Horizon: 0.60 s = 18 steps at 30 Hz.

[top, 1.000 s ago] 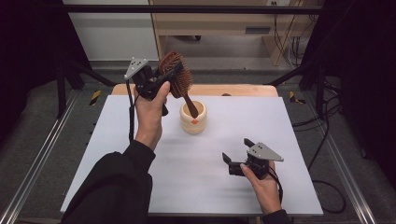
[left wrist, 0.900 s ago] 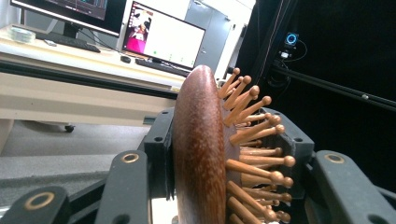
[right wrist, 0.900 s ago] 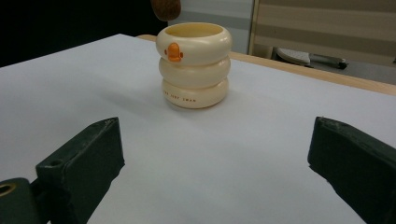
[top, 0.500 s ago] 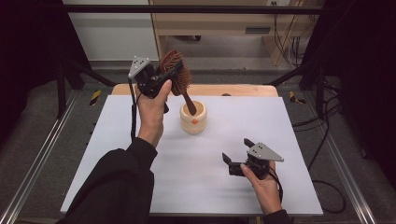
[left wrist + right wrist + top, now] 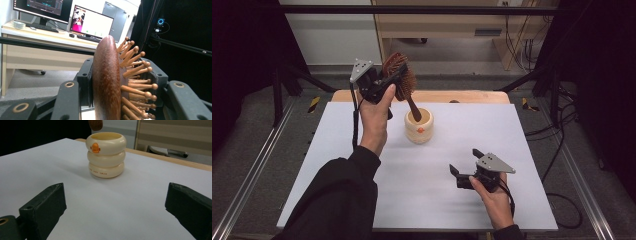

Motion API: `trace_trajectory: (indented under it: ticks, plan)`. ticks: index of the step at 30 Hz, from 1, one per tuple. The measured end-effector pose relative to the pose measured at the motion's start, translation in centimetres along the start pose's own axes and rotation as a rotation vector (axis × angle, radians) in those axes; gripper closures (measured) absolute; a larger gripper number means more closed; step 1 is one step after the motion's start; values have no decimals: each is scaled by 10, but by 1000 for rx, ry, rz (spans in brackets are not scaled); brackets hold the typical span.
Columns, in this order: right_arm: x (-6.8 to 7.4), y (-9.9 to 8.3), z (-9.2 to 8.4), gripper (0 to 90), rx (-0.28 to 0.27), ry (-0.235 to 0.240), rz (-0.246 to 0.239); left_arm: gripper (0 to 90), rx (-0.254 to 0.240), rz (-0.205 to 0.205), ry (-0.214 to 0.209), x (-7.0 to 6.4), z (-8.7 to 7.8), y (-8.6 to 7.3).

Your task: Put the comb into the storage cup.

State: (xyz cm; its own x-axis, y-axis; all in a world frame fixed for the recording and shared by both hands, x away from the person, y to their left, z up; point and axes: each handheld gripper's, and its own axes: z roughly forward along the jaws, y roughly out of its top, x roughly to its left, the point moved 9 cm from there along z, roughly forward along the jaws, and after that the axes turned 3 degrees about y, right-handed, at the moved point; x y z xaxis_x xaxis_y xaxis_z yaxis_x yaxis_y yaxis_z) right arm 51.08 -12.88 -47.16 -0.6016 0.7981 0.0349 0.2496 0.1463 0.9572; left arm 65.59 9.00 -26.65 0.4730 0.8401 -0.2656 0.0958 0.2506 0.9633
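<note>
My left gripper [image 5: 388, 81] is raised over the far left of the white table [image 5: 337, 165], shut on the head of a brown wooden hairbrush [image 5: 398, 70]. In the left gripper view the jaws of this gripper [image 5: 120, 86] clamp the brush [image 5: 106, 75] edge-on, its pegs pointing right. The brush handle [image 5: 413, 107] slants down toward a cream ringed cup [image 5: 419, 127] with an orange mark. Seen in the right gripper view, the handle's tip [image 5: 95, 123] hangs just above the rim of the cup [image 5: 106, 155]. My right gripper [image 5: 465, 162] rests open near the front right, facing the cup with nothing between its jaws [image 5: 115, 207].
A wooden board [image 5: 462, 96] runs along the table's far edge. Metal frame rails [image 5: 257, 165] flank the table, and cables [image 5: 562, 150] lie on the floor at the right. A desk with monitors [image 5: 90, 23] stands beyond the table.
The left gripper and brush have shifted very slightly upward. The right gripper has stayed still.
</note>
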Motion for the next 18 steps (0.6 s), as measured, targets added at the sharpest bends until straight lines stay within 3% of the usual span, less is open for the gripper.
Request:
trace_trajectory:
  ticks: [18]
  plan:
    - [-2, 0, -1, 35, -3, -3, 2, 499, 13, 26, 24, 6, 18, -15]
